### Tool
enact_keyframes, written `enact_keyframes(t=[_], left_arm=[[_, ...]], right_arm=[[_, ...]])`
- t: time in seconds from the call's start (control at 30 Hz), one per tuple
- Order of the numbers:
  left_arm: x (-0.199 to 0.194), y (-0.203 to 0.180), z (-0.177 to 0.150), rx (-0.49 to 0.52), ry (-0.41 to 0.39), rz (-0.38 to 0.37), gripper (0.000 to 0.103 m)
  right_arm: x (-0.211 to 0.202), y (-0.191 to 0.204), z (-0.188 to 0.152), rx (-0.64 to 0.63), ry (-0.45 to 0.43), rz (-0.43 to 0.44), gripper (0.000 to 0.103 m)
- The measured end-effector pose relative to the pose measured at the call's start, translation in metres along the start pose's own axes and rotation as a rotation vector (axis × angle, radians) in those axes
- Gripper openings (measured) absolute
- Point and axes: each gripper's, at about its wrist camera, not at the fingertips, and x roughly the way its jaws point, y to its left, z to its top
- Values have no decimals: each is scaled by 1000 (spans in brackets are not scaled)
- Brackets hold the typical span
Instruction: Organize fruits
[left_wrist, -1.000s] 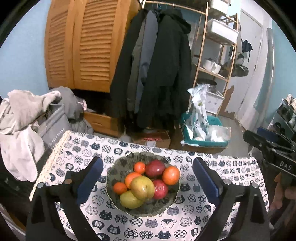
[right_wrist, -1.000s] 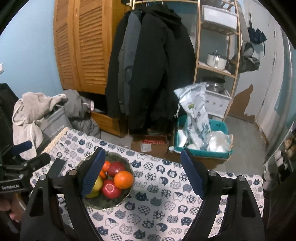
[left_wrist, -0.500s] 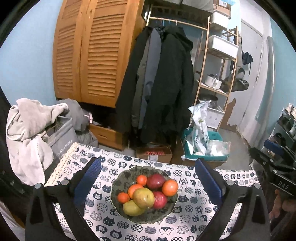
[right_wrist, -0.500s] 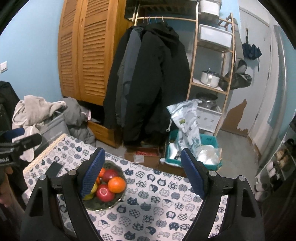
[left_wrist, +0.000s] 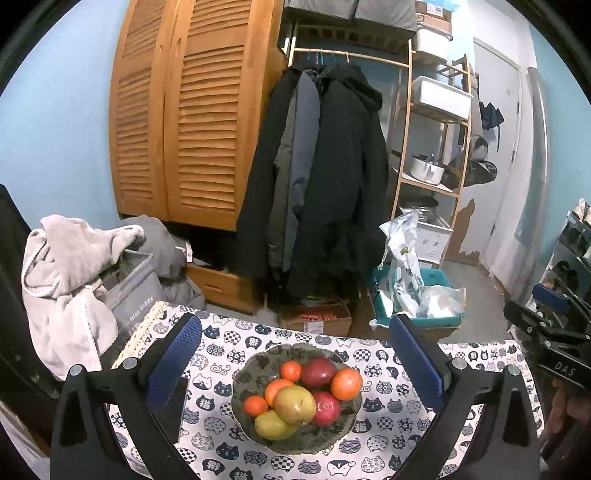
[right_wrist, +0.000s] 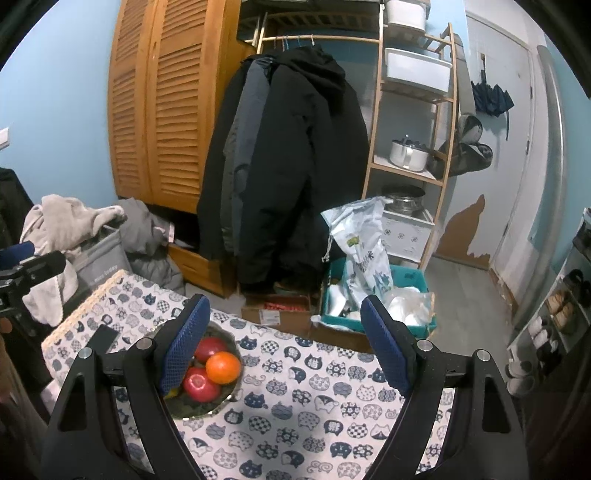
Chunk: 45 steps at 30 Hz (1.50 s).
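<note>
A dark patterned bowl (left_wrist: 258, 369) sits on a cat-print tablecloth (left_wrist: 373, 458) and holds several fruits: oranges (left_wrist: 346, 384), red apples (left_wrist: 318, 371) and yellow-green pears (left_wrist: 294, 405). My left gripper (left_wrist: 295, 354) is open and empty, held above and behind the bowl. In the right wrist view the bowl (right_wrist: 192, 410) lies at lower left, partly hidden by the left finger. My right gripper (right_wrist: 284, 343) is open and empty, over the cloth to the right of the bowl. The right gripper also shows at the right edge of the left wrist view (left_wrist: 554, 332).
Behind the table hang dark coats (left_wrist: 325, 184) by a wooden louvred wardrobe (left_wrist: 177, 122). A shelf rack (left_wrist: 432, 147), a teal crate with bags (left_wrist: 413, 299) and a cardboard box (left_wrist: 314, 319) stand on the floor. Laundry (left_wrist: 70, 266) is piled left of the table.
Both grippers have lifted and drawn back from the table, so the bowl looks smaller and lower in both views. Both stay open and empty.
</note>
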Motion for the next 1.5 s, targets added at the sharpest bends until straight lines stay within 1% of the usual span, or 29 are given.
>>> enact_keyframes(t=[1.0, 1.2, 1.5], left_arm=[[-2, -1, 2, 8, -3, -3, 102], [-3, 0, 5, 17, -18, -3, 102], [-8, -7, 6, 53, -62, 10, 102]], right_arm=[[2, -8, -4, 4, 1, -2, 83], [1, -11, -5, 7, -7, -3, 83], [-1, -12, -2, 10, -12, -6, 83]])
